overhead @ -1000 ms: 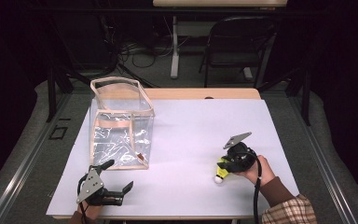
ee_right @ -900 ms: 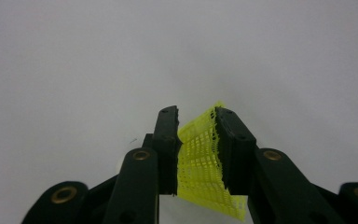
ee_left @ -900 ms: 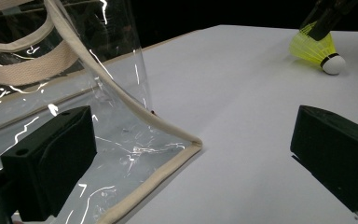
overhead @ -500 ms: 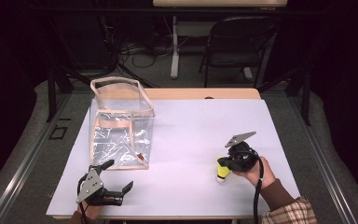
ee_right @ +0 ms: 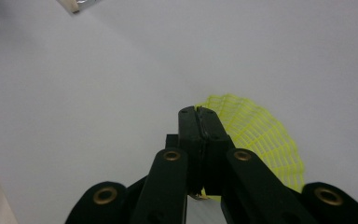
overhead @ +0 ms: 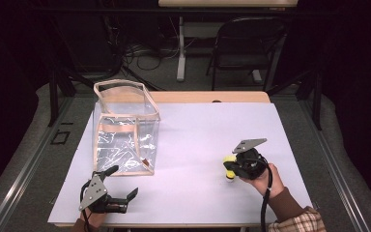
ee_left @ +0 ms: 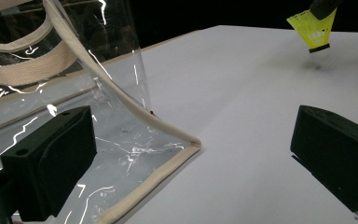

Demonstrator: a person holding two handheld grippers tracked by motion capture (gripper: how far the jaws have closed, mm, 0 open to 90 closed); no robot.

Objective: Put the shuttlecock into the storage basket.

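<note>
Yellow mesh fans out just beside my right gripper point(ee_right: 200, 116), whose black fingers point(ee_right: 210, 140) are pressed together; they have just been closing, and they now pinch the edge of the yellow plastic shuttlecock point(ee_right: 261, 140), its netted skirt. In the right gripper view the skirt spreads to one side of the closed fingers, with the white desk point(ee_right: 98, 84) beneath. From the high view I see the right gripper point(overhead: 233, 166) at the right-hand part of the desk point(overhead: 207, 135), my hand wrapped around its body, the shuttlecock point(overhead: 229, 166) at its tip with a pale end pointing down toward the desk surface. Whether that end touches the desk I cannot tell. In the left gripper view the shuttlecock point(ee_left: 313, 29) hangs far off with its dark-banded end downward and a faint shadow under it.

My left gripper point(overhead: 123, 186) sits at the near left edge of the desk, its fingers point(ee_left: 51, 158) spread wide with nothing between the pads. One finger lies just beside the lower corner of the clear plastic tote bag with beige fabric trim point(overhead: 125, 130); the other stands well apart over bare desk. The bag point(ee_left: 121, 116) stands upright and open-topped on the left part of the desk, well apart from the shuttlecock.
</note>
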